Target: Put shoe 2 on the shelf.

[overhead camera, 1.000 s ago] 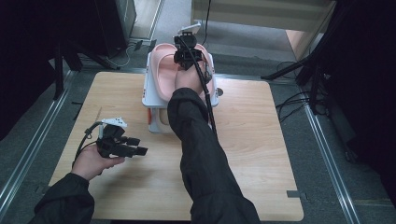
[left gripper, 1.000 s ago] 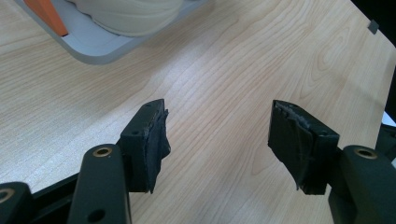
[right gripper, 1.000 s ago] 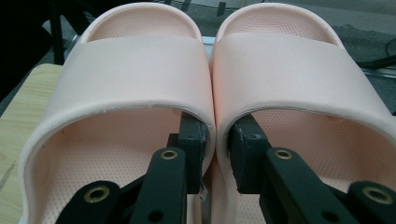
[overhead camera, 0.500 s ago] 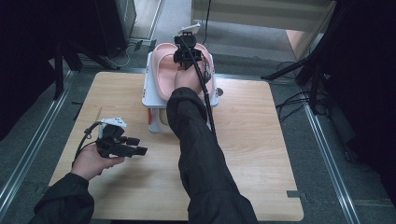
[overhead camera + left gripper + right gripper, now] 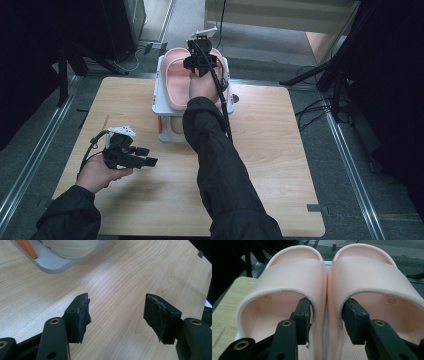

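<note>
Centrally at the frame's top, the right hand-held gripper (image 5: 325, 321), jaws just opened and straddling the touching inner walls of the pink slippers (image 5: 294, 277) on the white rack (image 5: 159, 95), pointed along their long axis, while the left hand-held gripper (image 5: 145, 161) idled unclenched at lower left over the bench (image 5: 280, 150).

A light wooden table (image 5: 280, 165) carries a white two-tier rack (image 5: 159, 95) at its far edge.

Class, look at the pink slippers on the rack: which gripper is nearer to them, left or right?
Right. The right gripper has a jaw inside each of the pink slippers; the left gripper hovers over the table, well short of them.
</note>
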